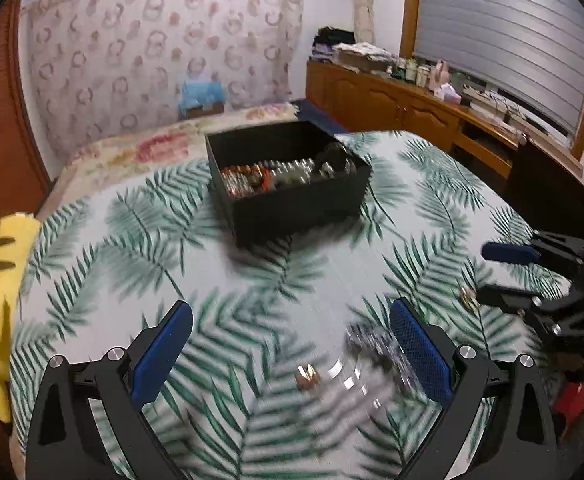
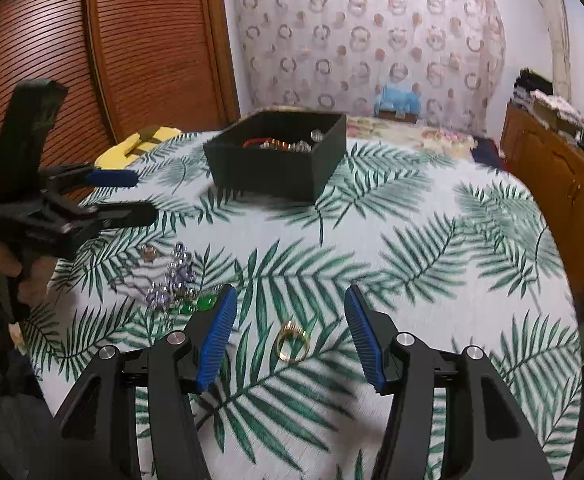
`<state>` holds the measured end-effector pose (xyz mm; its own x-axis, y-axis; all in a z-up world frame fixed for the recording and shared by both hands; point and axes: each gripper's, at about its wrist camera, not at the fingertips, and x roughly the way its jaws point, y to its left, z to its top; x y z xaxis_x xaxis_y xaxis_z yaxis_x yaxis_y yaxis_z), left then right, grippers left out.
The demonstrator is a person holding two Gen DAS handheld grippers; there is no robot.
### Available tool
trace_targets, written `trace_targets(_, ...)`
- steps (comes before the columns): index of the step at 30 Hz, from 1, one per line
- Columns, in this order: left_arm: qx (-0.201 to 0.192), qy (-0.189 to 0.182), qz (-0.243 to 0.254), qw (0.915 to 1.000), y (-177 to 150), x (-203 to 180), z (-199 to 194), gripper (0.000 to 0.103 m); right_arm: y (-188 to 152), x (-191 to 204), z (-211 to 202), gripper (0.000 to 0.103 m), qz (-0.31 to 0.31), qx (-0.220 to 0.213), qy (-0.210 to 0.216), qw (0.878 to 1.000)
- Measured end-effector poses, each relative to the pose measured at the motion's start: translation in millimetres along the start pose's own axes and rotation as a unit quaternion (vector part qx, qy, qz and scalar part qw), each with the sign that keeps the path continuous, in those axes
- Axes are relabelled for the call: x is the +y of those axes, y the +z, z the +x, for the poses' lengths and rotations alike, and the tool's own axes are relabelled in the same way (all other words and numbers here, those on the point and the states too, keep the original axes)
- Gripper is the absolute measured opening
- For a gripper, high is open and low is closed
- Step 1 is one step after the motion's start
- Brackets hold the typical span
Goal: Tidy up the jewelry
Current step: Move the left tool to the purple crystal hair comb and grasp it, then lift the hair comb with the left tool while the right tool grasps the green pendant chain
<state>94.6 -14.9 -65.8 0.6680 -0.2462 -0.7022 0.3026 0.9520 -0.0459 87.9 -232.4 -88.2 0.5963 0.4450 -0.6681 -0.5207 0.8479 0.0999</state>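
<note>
A bed [image 2: 432, 216] with a palm-leaf cover carries everything. Toward its far side sits a black box [image 2: 280, 156], open on top; the left wrist view looks down into it and shows rows of beads [image 1: 276, 176], while the right wrist view catches only their tops. The left gripper [image 1: 292, 356] has its fingers spread wide with nothing held; between them lie a small gold ring [image 1: 307, 376] and a blurred silvery beaded piece [image 1: 372, 344]. The right gripper [image 2: 292, 336] stands partly open, pressing nothing, over a larger gold ring [image 2: 293, 342] lying on the cover between its fingers. Only the right wrist view shows green stones [image 2: 198, 304] beside the silvery piece.
</note>
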Motion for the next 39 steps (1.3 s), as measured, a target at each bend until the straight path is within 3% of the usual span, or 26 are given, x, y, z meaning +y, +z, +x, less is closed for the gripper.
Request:
trace_targets(12,0.024,-0.039,0.049,0.9978,-18,-36,-3,0.095,-12,9,1,0.058,-0.012,0.013,0.0,1.0)
trace_targets(16,0.035,-0.052,0.068,0.9958,-16,-43,4,0.083,-11,6,2,0.058,-0.005,0.013,0.005,1.0)
trace_targets(30,0.076,-0.062,0.136,0.9858,-20,-60,30,0.066,-13,8,3,0.058,-0.005,0.014,0.01,1.0)
trace_targets(33,0.077,-0.067,0.131,0.9861,-20,-57,31,0.057,-13,8,3,0.058,-0.006,0.014,0.011,1.0)
trace_targets(39,0.068,-0.064,0.106,0.9899,-21,-48,25,0.054,-14,9,3,0.058,-0.007,0.015,0.01,1.0)
